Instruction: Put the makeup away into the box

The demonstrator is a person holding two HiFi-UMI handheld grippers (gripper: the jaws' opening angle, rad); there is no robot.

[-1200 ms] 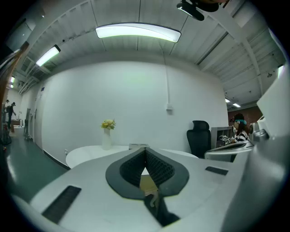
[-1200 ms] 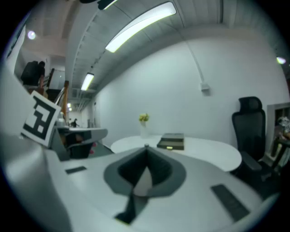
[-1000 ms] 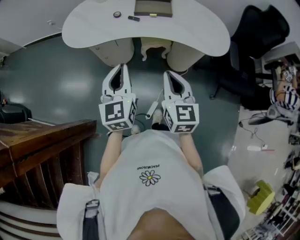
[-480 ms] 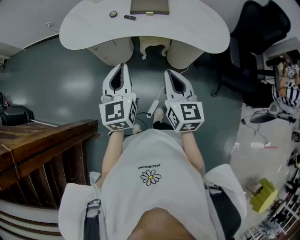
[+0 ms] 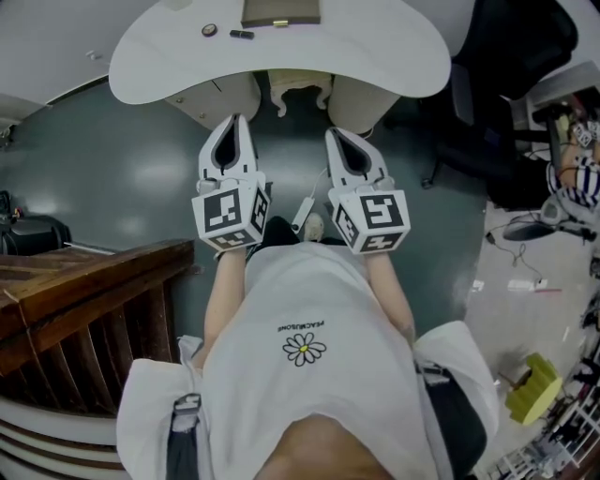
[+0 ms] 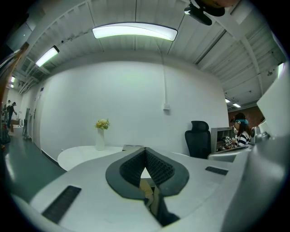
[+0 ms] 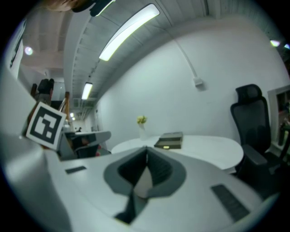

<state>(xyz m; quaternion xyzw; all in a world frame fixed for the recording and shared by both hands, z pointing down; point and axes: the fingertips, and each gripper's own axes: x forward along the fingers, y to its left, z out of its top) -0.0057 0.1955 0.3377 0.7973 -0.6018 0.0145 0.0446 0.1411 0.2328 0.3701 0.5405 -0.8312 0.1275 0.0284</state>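
Two small makeup pieces are lying on the white table (image 5: 375, 56): a round compact (image 5: 209, 30) and, just beside it, a dark stick (image 5: 242, 35). Both are sitting a little to the left of the box (image 5: 279, 11), whose lid is looking shut, with its pale clasp facing the person. That lid is posing the first risk, I judge: dropping anything onto it would be sending the piece skidding across the smooth top. The stick is likely to roll if a jaw is nudging it from the side, and the flat compact is offering little edge to pinch, so it may be slipping away under a poor grab. Farther out, the left gripper (image 5: 234, 122) and the right gripper (image 5: 335, 134) are hanging over the dark floor, well apart from the table, each clenched tip to tip on nothing. Reaching in like that would be pushing the pieces rather than taking them. The vase (image 6: 100, 136) at the table's far side is also standing within range of a careless sweep.
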